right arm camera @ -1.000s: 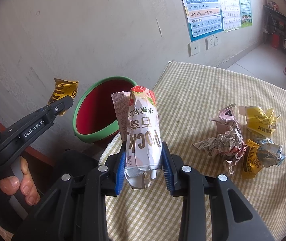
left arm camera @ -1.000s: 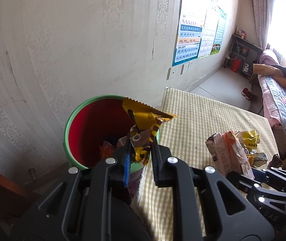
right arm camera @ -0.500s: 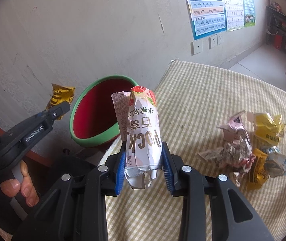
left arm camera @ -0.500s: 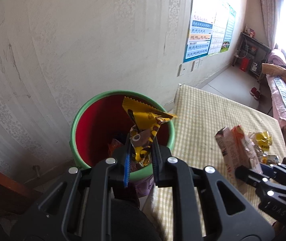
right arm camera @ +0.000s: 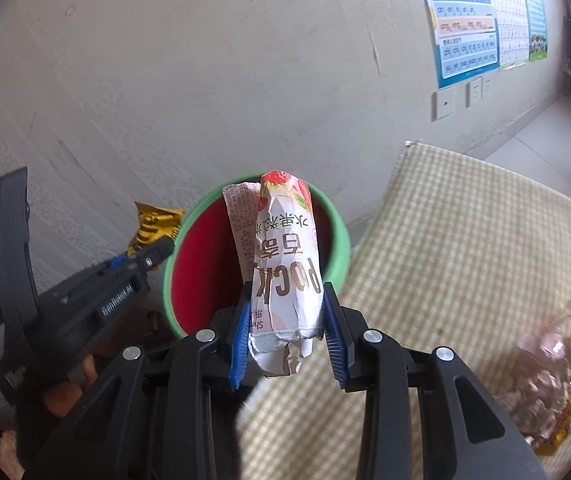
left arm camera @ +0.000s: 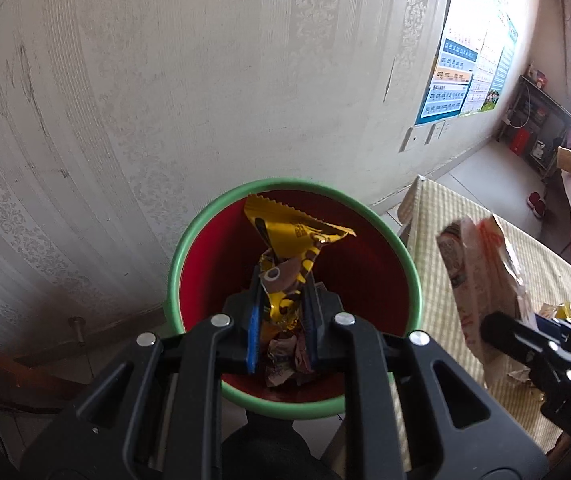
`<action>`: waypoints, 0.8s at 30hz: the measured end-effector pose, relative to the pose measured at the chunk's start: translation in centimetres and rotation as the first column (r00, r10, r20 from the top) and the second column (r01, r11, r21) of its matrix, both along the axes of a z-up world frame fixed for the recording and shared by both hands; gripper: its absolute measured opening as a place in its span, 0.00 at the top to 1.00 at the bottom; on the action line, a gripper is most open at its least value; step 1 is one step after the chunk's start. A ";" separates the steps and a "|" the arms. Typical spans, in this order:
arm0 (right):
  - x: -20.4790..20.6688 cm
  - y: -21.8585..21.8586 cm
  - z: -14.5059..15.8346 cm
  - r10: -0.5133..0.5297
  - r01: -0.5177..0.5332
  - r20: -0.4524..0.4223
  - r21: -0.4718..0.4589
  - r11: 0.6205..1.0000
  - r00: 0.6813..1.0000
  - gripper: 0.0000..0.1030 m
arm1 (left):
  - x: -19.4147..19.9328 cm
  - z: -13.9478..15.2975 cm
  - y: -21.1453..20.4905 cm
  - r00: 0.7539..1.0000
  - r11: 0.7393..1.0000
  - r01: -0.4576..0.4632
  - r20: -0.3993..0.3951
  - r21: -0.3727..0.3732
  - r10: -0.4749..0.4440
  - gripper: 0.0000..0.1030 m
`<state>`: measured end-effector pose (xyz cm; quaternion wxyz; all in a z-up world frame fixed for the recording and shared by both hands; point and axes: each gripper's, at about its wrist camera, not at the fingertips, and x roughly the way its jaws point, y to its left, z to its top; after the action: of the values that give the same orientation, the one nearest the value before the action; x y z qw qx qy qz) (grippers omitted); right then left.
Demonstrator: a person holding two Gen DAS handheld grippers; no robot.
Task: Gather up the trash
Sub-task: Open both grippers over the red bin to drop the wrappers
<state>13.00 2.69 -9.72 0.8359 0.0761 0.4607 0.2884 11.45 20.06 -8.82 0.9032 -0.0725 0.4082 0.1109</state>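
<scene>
My left gripper (left arm camera: 281, 304) is shut on a yellow snack wrapper (left arm camera: 293, 236) and hangs over the mouth of the red bin with a green rim (left arm camera: 205, 224). Crumpled wrappers (left arm camera: 285, 360) lie at the bin's bottom. My right gripper (right arm camera: 285, 316) is shut on a white and pink Pocky packet (right arm camera: 285, 264), held upright above the table edge in front of the bin (right arm camera: 341, 240). The right wrist view shows the left gripper (right arm camera: 157, 252) and its yellow wrapper (right arm camera: 155, 226) at the bin's left side. The left wrist view shows the right gripper (left arm camera: 525, 340) with the packet (left arm camera: 481, 276).
The bin stands on the floor against a pale wall (left arm camera: 165, 100), beside a table with a checked cloth (right arm camera: 465, 260). More crumpled wrappers (right arm camera: 553, 376) lie on the cloth at the right. Posters (right arm camera: 481, 12) hang on the wall. A hand (right arm camera: 65, 392) holds the left gripper.
Both grippers have moved toward the bin with their trash still held. The left one now hangs over the bin's opening, and the right one has come to the table edge beside it.
</scene>
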 end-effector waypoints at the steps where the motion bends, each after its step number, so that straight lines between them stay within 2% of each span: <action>1: 0.4 0.5 0.0 0.001 -0.001 -0.005 0.007 1.000 1.000 0.68 | 0.1 -0.1 0.1 1.000 1.000 -0.001 -0.001 -0.001 0.001 0.84; 10: 2.9 2.6 -0.3 0.004 -0.002 -0.045 0.035 0.999 0.999 0.67 | 0.5 -0.4 0.5 1.000 1.000 -0.011 0.005 0.001 0.011 0.83; 11: 3.0 2.7 -0.3 0.004 -0.003 -0.047 0.037 0.999 0.999 0.66 | 0.6 -0.4 0.6 1.000 1.000 -0.016 0.006 0.002 0.016 0.81; 13: 3.2 2.9 -0.5 0.005 -0.003 -0.045 0.040 0.999 0.999 0.58 | 0.7 -0.4 0.7 1.000 1.000 -0.024 0.008 0.000 0.024 0.67; 14: 3.3 2.9 -0.5 0.001 0.000 -0.042 0.040 0.999 0.999 0.56 | 0.7 -0.3 0.7 1.000 1.000 -0.027 0.012 0.001 0.027 0.55; 15: 3.3 2.9 -0.4 -0.002 0.003 -0.039 0.040 0.999 0.999 0.54 | 0.7 -0.2 0.7 0.999 1.000 -0.030 0.018 0.007 0.030 0.52; 24: 1.3 0.5 1.4 -0.031 0.030 0.026 0.029 0.999 0.999 0.51 | -0.7 2.6 -0.7 0.996 0.996 -0.017 0.084 0.085 0.009 0.50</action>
<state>14.31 3.24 -8.36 0.8450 0.0912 0.4443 0.2832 10.77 19.32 -6.21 0.9210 -0.0411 0.3645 0.1310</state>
